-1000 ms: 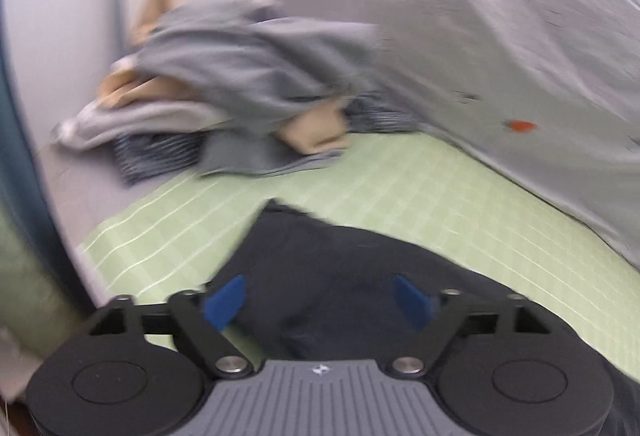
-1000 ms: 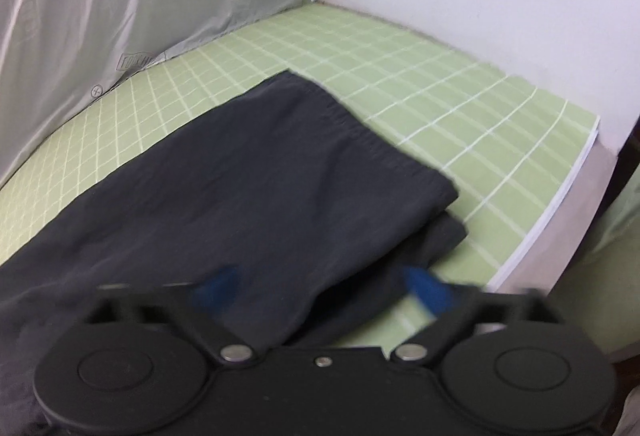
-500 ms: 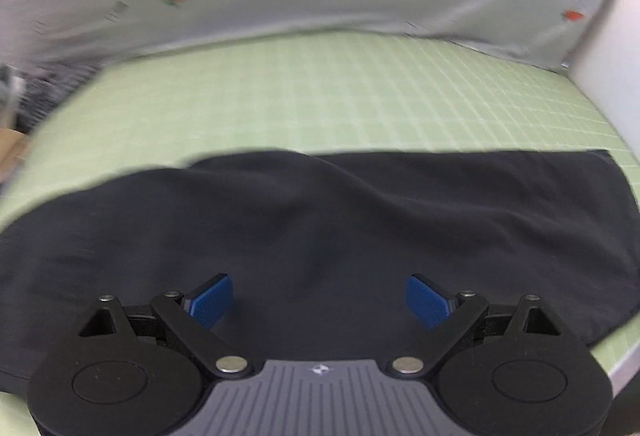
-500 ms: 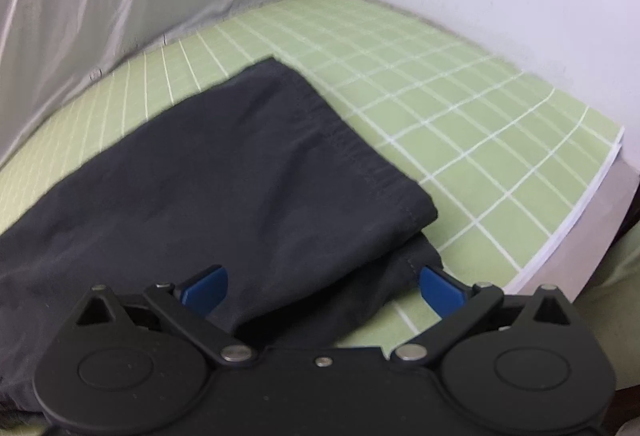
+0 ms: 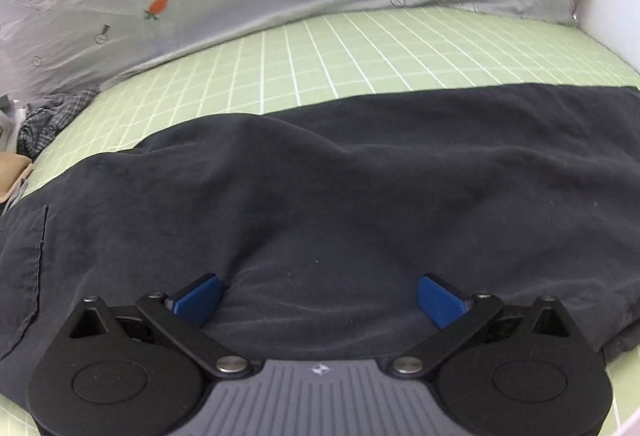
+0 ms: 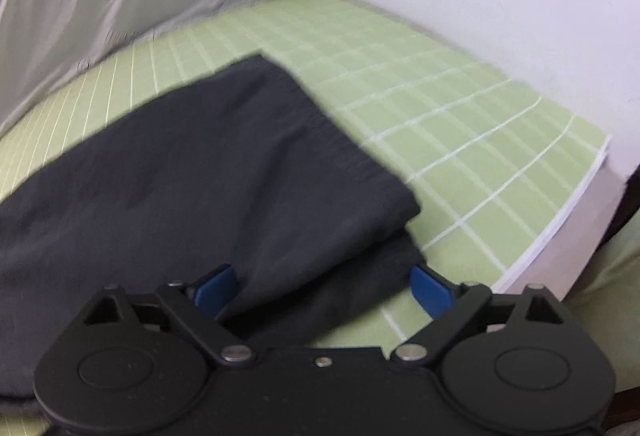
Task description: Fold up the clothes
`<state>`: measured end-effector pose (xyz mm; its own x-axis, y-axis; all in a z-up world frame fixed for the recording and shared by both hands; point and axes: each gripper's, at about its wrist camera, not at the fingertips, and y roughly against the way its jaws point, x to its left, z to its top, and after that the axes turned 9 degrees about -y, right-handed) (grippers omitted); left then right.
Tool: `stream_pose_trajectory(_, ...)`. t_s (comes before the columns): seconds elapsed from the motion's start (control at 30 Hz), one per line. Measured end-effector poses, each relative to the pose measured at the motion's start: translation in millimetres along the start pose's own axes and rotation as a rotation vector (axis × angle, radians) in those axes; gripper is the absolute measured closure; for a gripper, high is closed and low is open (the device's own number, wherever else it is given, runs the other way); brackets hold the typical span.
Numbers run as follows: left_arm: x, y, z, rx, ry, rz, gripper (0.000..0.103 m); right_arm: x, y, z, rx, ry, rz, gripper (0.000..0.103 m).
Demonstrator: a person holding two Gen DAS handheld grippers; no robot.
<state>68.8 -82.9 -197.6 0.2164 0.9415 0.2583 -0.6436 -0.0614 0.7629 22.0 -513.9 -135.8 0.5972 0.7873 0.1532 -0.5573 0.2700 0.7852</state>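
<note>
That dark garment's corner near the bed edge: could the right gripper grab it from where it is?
Probably yes. The right gripper has its jaws open, and the corner of the dark garment lies between them on the green checked sheet, with nothing in the way.

Left claw [image 5: 318,300]: black linkage arms, blue ribbed fingertips [image 5: 440,301], silver pivot screws, grey ribbed housing with small white emblem. Right claw [image 6: 324,288]: identical, housing all black.

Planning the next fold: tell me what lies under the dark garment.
The dark garment lies on the green checked sheet. At its end a lower layer of the same cloth shows beneath. Anything else underneath is covered.
</note>
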Motion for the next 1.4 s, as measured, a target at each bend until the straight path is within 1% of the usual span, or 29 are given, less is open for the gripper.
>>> stream_pose_trajectory(0.07,-2.5,2.4,-0.3,-0.020,0.004,0.014,0.000,1.4,1.0,2.9,-0.023,0.007,0.008,0.008)
stream_pose_trajectory(0.17,-3.1,4.5,-0.6,-0.032,0.003,0.020,0.000,2.5,-3.7,8.0,-0.043,0.005,0.011,0.015)
stream_pose_trajectory(0.2,-2.9,4.1,0.1,-0.030,0.003,0.020,0.000,1.6,-7.3,10.1,-0.041,-0.007,0.009,0.020)
stream_pose_trajectory(0.23,-2.8,3.1,1.3,-0.026,0.003,0.019,0.000,0.6,-10.9,12.3,-0.040,-0.020,0.006,0.027)
stream_pose_trajectory(0.27,-2.1,3.9,1.0,-0.023,0.003,0.017,0.000,0.0,-12.2,14.2,-0.046,-0.039,-0.006,0.031)
stream_pose_trajectory(0.3,-1.5,4.4,0.8,-0.021,0.002,0.016,0.000,-0.5,-13.4,16.2,-0.053,-0.057,-0.018,0.038)
stream_pose_trajectory(0.33,-1.3,4.1,1.2,-0.019,0.002,0.014,0.000,-1.1,-12.4,18.4,-0.061,-0.070,-0.021,0.056)
stream_pose_trajectory(0.37,-1.1,3.7,1.7,-0.017,0.002,0.013,0.000,-1.6,-11.3,20.6,-0.070,-0.083,-0.024,0.064)
stream_pose_trajectory(0.4,-1.0,3.4,2.1,-0.015,0.001,0.011,0.000,-2.6,-9.8,21.9,-0.075,-0.088,-0.015,0.074)
stream_pose_trajectory(0.5,0.3,2.8,3.7,-0.008,0.001,0.002,0.000,-4.6,-2.0,24.4,-0.100,-0.091,0.010,0.081)
stream_pose_trajectory(0.57,1.9,2.3,5.1,-0.001,0.003,-0.010,0.000,-4.5,9.4,25.4,-0.135,-0.083,0.015,0.081)
stream_pose_trajectory(0.63,3.1,1.5,6.5,0.007,0.004,-0.023,0.000,-2.7,30.7,27.8,-0.188,-0.074,0.024,0.082)
stream_pose_trajectory(0.73,4.4,0.7,7.7,0.013,0.004,-0.035,0.000,1.8,64.4,29.7,-0.264,-0.017,0.020,0.082)
stream_pose_trajectory(0.77,4.4,0.8,7.6,0.012,0.004,-0.036,0.000,3.0,68.4,28.5,-0.270,0.000,0.011,0.082)
stream_pose_trajectory(0.87,4.4,1.4,7.6,0.012,0.001,-0.041,0.000,-3.0,48.4,19.5,-0.216,0.012,-0.031,0.082)
stream_pose_trajectory(0.97,6.4,2.4,8.2,0.024,-0.011,-0.060,0.000,-11.3,11.0,4.2,-0.106,0.026,-0.083,0.082)
stream_pose_trajectory(1.07,7.5,4.4,7.5,0.036,-0.028,-0.076,0.000,-3.2,-1.2,-5.8,-0.099,0.123,-0.130,0.078)
stream_pose_trajectory(1.17,8.1,9.6,9.8,0.069,-0.039,-0.083,0.000,3.6,-4.6,-3.9,-0.102,0.185,-0.180,0.072)
stream_pose_trajectory(1.2,9.9,13.1,9.7,0.074,-0.040,-0.091,0.000,5.9,-5.8,-3.2,-0.103,0.205,-0.197,0.067)
stream_pose_trajectory(1.23,12.5,17.5,8.9,0.076,-0.038,-0.100,0.000,8.2,-6.9,-2.5,-0.104,0.226,-0.213,0.059)
stream_pose_trajectory(1.27,15.4,21.8,7.1,0.075,-0.034,-0.108,0.000,6.6,-7.5,-0.8,-0.104,0.225,-0.227,0.055)
stream_pose_trajectory(1.33,25.3,33.0,-2.6,0.067,0.001,-0.109,0.000,4.4,-10.0,3.0,-0.103,0.223,-0.250,0.037)
stream_pose_trajectory(1.4,36.1,44.9,-13.5,0.058,0.042,-0.106,0.000,2.4,-12.3,5.3,-0.101,0.227,-0.259,0.032)
